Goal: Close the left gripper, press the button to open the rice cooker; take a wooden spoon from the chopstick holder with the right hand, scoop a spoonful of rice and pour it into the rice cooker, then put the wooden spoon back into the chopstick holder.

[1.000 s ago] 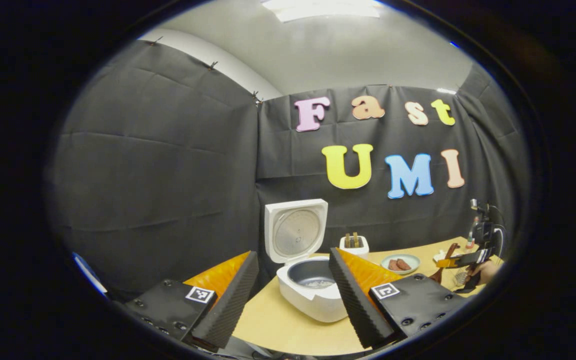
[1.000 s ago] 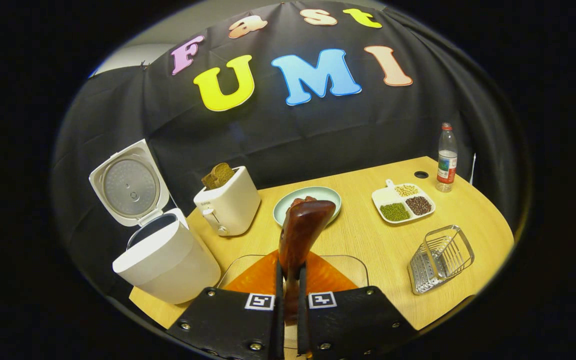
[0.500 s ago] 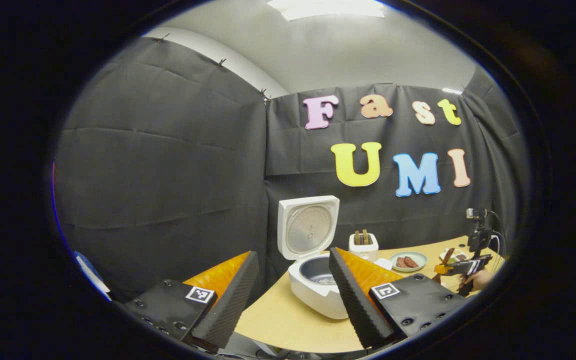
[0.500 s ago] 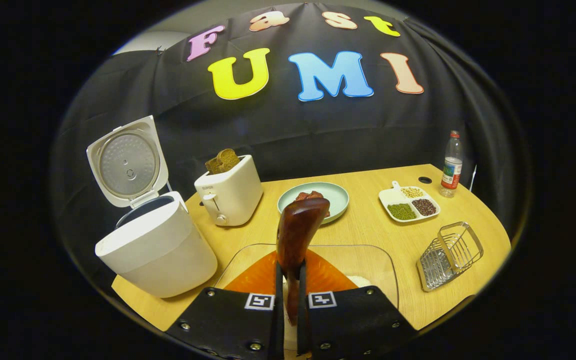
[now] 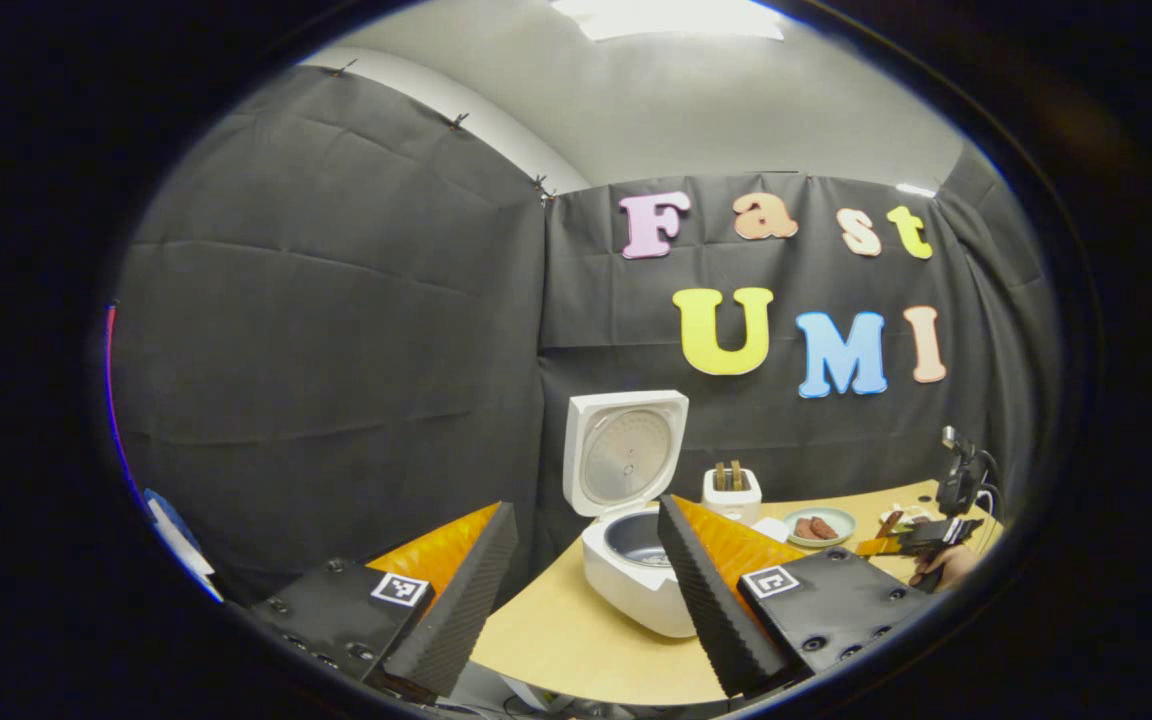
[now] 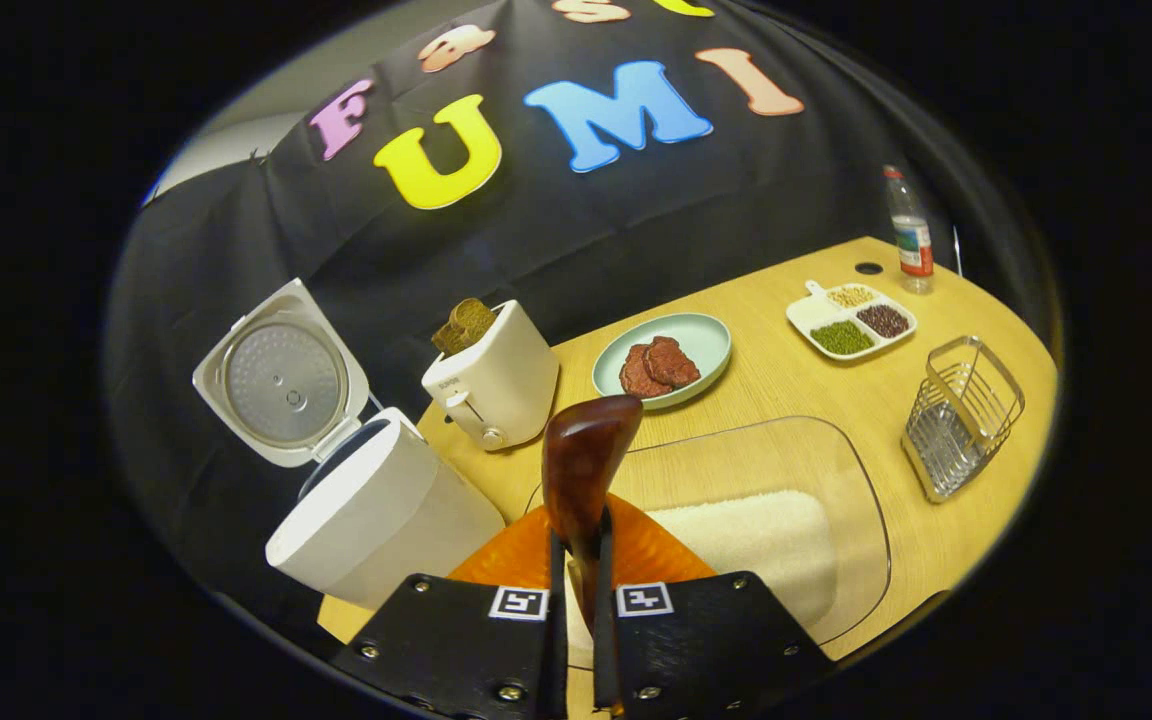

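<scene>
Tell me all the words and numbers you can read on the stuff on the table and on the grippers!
Toaster: a small grey word on its front, too small to read.
Bottle: a label, too blurred to read.
Right gripper: two square black-and-white markers; they are patterns, not letters.
Rice cooker: no text that can be made out.
So nothing here can be quoted.
</scene>
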`<state>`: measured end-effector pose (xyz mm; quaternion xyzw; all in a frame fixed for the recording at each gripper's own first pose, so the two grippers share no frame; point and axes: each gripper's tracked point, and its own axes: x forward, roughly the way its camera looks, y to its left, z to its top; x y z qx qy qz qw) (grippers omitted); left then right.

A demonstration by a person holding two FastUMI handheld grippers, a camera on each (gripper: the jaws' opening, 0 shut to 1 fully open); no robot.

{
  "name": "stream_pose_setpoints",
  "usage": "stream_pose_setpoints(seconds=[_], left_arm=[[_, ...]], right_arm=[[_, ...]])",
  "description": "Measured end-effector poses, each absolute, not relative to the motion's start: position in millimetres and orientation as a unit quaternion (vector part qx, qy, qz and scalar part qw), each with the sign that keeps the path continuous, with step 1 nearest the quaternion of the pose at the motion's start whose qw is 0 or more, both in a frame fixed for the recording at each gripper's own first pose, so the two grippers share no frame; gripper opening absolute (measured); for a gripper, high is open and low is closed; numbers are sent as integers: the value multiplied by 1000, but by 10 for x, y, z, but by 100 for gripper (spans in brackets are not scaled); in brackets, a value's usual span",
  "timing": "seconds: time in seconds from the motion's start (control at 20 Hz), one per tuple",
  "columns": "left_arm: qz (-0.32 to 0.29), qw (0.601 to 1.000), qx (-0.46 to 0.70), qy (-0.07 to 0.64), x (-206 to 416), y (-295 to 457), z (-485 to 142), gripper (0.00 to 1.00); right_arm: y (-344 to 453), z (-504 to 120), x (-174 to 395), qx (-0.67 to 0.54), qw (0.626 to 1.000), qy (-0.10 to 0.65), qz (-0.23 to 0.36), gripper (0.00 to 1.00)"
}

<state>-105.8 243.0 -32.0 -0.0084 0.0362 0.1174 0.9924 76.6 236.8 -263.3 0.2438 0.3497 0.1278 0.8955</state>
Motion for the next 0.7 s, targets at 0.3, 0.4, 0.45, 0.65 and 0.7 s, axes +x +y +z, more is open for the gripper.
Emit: stream_pose_setpoints(seconds=[0.3,0.4,0.45,0.65,0.7], left_arm=[[122,992,-12,38,-1042,2336,-314,98],[121,992,-13,37,-1050,2279,-292,98],[121,992,-11,35,-1046,2256,-269,98],[120,992,-14,32,-1014,2159,-253,93],[120,992,-17,31,-1006,2138,-270,92]], right_arm=[[2093,-2856,776,407,823,389,73,11],[2001,-2867,784,426,813,392,66,10],[1960,-2855,802,433,810,390,63,11],[1820,-2736,958,474,794,376,60,10],[1781,-2681,1001,483,790,373,59,11]])
